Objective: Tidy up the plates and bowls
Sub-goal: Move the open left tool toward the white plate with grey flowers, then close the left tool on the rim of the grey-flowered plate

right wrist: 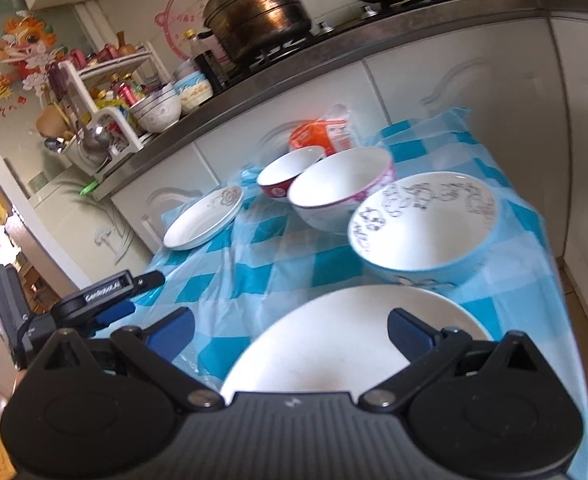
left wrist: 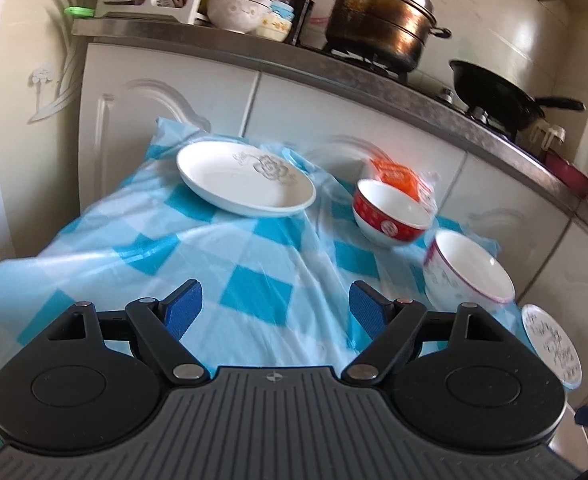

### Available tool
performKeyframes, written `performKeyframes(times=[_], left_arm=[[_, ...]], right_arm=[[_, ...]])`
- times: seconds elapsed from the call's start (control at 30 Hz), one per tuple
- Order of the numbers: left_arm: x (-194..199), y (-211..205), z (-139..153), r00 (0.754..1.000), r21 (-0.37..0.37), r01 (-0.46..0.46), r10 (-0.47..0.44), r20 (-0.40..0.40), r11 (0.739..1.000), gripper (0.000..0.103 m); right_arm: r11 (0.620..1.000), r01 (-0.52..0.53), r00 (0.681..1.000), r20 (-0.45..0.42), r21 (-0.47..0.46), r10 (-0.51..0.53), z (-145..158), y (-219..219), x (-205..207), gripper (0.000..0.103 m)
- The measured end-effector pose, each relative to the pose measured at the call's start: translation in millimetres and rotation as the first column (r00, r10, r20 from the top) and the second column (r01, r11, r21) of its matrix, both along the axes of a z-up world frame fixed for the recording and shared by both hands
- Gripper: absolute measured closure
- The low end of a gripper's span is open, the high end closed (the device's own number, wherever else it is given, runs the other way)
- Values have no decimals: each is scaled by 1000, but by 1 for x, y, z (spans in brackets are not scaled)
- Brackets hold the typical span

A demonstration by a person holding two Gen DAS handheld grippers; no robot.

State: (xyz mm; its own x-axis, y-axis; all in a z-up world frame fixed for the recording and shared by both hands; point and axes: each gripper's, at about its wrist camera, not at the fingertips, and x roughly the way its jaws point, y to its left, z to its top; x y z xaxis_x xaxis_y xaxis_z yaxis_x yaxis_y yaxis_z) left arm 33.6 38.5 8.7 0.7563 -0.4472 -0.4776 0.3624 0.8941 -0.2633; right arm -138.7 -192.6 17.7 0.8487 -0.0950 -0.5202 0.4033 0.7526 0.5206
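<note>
Both grippers — left gripper (left wrist: 276, 310) and right gripper (right wrist: 290, 332) — stand wide open, holding nothing, above a checked cloth (left wrist: 254, 292) with a flowered plate (left wrist: 246, 178) and red bowl (left wrist: 392, 214).

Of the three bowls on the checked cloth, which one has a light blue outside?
The light blue bowl, with dark writing inside. The others are red and pink-rimmed.

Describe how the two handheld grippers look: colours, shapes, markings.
Both the left gripper and right gripper share a build: ribbed grey body, round black discs either side, black linkage arms with silver pivot pins, and blue textured fingers. A small emblem marks each body.
</note>
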Motion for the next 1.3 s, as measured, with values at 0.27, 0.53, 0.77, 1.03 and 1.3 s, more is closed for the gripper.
performKeyframes(times=[0.27, 0.53, 0.77, 1.03, 1.3], left_arm=[[40, 11, 23, 997, 8, -60, 60, 55, 998, 4], [91, 20, 33, 998, -15, -57, 58, 21, 998, 4], [135, 19, 22, 998, -8, -57, 57, -20, 998, 12], [173, 15, 4, 996, -19, -55, 53, -78, 998, 29], [199, 14, -7, 991, -34, -70, 65, -119, 997, 44]], right_arm=[[998, -59, 998, -18, 36, 60, 5, -4, 49, 1], [989, -121, 992, 26, 81, 120, 12, -16, 115, 1], [978, -165, 986, 54, 128, 160, 5, -23, 181, 1], [969, -184, 982, 60, 163, 177, -13, -33, 257, 5], [968, -185, 983, 34, 169, 182, -32, -40, 310, 4]])
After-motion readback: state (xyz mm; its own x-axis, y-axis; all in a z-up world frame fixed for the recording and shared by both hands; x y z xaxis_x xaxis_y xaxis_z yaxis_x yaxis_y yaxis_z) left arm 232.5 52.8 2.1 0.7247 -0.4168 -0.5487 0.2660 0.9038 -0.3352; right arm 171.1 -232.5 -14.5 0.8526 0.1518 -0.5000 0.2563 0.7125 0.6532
